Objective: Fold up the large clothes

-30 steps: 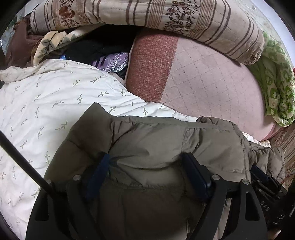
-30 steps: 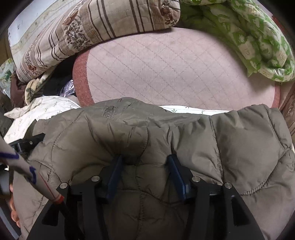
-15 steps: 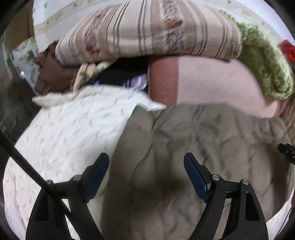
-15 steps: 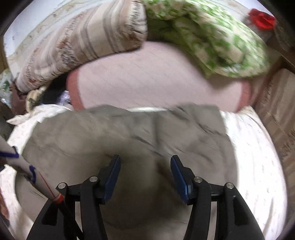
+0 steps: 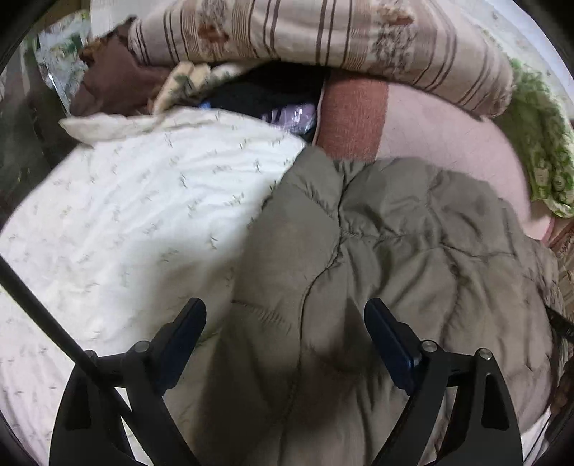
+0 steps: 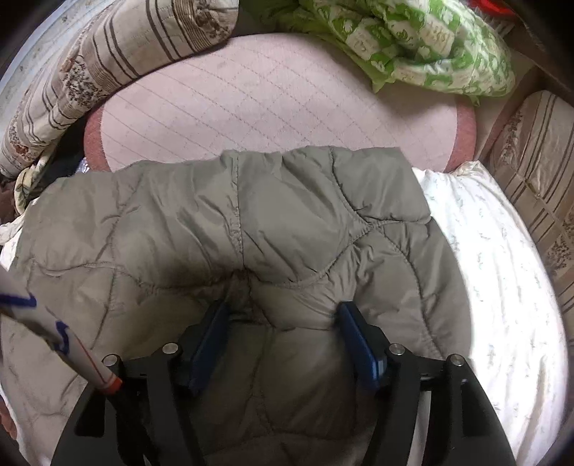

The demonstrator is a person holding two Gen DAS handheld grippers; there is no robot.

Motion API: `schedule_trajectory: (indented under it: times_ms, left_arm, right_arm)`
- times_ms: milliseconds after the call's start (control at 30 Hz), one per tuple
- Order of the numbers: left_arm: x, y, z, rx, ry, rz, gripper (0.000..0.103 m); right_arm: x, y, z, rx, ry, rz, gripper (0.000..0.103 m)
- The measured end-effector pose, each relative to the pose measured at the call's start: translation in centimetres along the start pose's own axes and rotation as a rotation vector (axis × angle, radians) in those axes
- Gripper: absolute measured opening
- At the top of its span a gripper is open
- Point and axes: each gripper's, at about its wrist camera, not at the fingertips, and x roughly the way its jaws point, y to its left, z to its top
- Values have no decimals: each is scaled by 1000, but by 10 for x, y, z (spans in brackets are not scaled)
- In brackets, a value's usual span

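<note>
An olive quilted puffer jacket [image 5: 394,233] lies folded on white leaf-print bedding [image 5: 143,215]. My left gripper [image 5: 285,315] hovers over the jacket's near left edge. Its jaws are opening and stand wide, with the fabric under them and nothing pinched. In the right wrist view the jacket [image 6: 287,215] fills the middle. My right gripper [image 6: 283,315] sits low on it, its jaws opening. A puffy bulge of jacket lies between the blue pads [image 6: 211,340], with a pucker just ahead of them. The pads do not clamp it.
A pink quilted mat [image 6: 272,93] lies beyond the jacket. A striped quilt [image 5: 323,32] and a green patterned quilt [image 6: 412,39] are heaped at the back. Dark and brown clothes [image 5: 111,82] pile at the far left. A striped cushion [image 6: 538,172] borders the right.
Both grippers have let go of the jacket folds they pinched and drawn back. The jacket now lies flatter on the bedding, and both pairs of jaws stand wider.
</note>
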Motion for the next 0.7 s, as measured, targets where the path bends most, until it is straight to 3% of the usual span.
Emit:
schedule_trajectory:
  times_ms: [133,267,467,700]
  left_arm:
    - [-49,-2,-17,81,-65,70,90]
    - [-79,-5,-42,156,-119,133,90]
    - [-83,-10,-75,163,-96,159,90]
    - [-141,-21,-98,173,-228,151,90]
  right_arm:
    - [-41,-21,-11,36,-41,45,70]
    - [-70,-33,-39,0,-50,32,71]
    - [-52,-47,-81,45,41,14,71]
    - [-99,-63,-82,63,-42,59,71]
